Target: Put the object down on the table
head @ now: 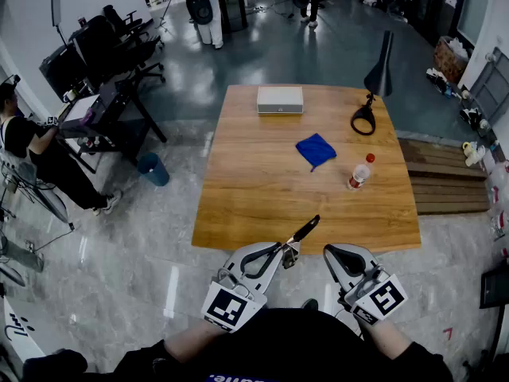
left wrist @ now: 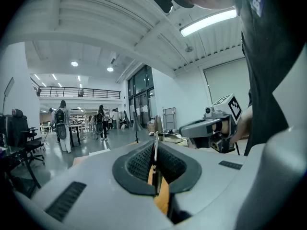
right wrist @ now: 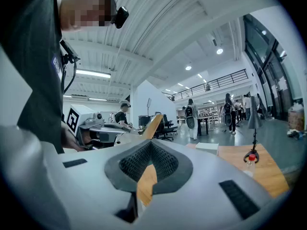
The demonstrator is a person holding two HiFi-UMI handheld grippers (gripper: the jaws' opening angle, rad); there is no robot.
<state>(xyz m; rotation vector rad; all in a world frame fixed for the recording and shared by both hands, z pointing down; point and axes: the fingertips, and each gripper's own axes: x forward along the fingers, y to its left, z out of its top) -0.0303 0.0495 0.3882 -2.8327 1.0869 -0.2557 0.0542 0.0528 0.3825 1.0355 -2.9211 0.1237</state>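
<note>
My left claw (head: 280, 250) is clamped tight on the thing I'm meant to set down: a skinny, flat, knife-like tool (head: 305, 230). It's up in the air, sticking out forward and to my right over the near edge of the table (head: 262, 189), so it isn't down yet. I've got it pinched by one end, which leaves the long part free to go flat onto the wood first. At least, that's my read of why it's held like that.

From the left claw's own camera the tool (left wrist: 155, 128) is edge-on, just a thin metallic sliver squeezed between the ribbed black rubber pads. The far end looks dark from above, and the bit nearer the pads is shinier. I honestly can't tell which end is the handle.

My right claw (head: 329, 253) is closed on nothing, parked just beside the left one at the table edge, I guess to stay out of the way.

The table is smooth, orange-ish wood with plenty of bare surface close to me. Everything else sits well away, further back:

- a crumpled blue cloth (head: 316, 150)
- a clear plastic bottle (head: 359, 172) with a red cap
- a flat white box (head: 280, 99)
- a black lamp (head: 374, 91) with a ring base

The bare strip right in front looks like the obvious spot. A thin, hard tool may clatter or slide if it's let go from too high.
</note>
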